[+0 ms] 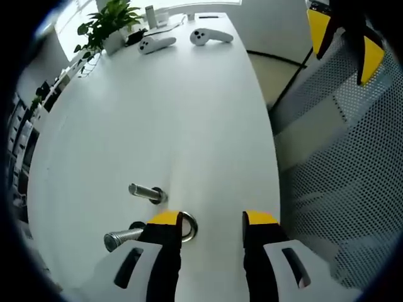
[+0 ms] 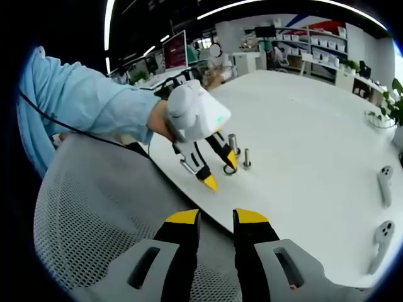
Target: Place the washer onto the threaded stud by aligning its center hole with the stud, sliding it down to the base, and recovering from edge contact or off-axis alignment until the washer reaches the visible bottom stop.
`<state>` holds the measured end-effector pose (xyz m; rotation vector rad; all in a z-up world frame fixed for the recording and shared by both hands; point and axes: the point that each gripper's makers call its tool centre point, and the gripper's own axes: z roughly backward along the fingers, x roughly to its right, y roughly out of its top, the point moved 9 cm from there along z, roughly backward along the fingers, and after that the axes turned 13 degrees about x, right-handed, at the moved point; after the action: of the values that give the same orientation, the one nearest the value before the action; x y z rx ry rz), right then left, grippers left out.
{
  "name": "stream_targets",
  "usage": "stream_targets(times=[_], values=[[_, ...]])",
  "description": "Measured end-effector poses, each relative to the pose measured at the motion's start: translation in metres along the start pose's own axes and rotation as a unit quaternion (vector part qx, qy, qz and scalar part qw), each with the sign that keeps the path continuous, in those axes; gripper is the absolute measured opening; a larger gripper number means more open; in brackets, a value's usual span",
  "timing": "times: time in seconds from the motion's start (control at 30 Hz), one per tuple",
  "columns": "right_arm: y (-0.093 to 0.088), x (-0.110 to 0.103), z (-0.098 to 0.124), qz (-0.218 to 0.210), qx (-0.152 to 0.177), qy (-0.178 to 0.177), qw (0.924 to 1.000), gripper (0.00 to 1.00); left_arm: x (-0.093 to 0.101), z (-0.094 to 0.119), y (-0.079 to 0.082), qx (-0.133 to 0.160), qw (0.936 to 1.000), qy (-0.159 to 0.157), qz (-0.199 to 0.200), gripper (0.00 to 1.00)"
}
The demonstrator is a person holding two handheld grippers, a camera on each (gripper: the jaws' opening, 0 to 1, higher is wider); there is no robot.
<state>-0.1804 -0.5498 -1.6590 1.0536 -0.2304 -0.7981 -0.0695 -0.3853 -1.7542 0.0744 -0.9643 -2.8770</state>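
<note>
A metal washer (image 1: 188, 226) lies flat on the white table (image 1: 157, 119), partly hidden behind one jaw of my left gripper (image 1: 213, 220). That gripper is open, with nothing between its jaws. Two threaded studs stand just beyond it: one (image 1: 148, 192) farther off, one (image 1: 121, 238) beside the jaw. From the right gripper view, the left gripper (image 2: 220, 173) points down at the table with the washer (image 2: 228, 170) at one tip and the studs (image 2: 233, 144) (image 2: 247, 157) behind. My right gripper (image 2: 216, 217) is open and empty, off the table's edge.
A grey mesh chair (image 2: 94, 214) (image 1: 340, 163) stands against the table's edge under my right gripper (image 1: 345, 41). Two white controllers (image 1: 156, 44) (image 1: 211, 36) and a potted plant (image 1: 110, 22) sit at the far end. A blue sleeve (image 2: 82, 107) holds the left gripper.
</note>
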Motion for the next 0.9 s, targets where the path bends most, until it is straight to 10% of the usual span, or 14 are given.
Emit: stream_targets(times=[0.9], values=[[0.000, 0.002, 0.002, 0.000, 0.000, -0.015, 0.9999, 0.23, -0.019, 0.003, -0.005, 0.010, 0.9994, 0.033, 0.010, 0.35]])
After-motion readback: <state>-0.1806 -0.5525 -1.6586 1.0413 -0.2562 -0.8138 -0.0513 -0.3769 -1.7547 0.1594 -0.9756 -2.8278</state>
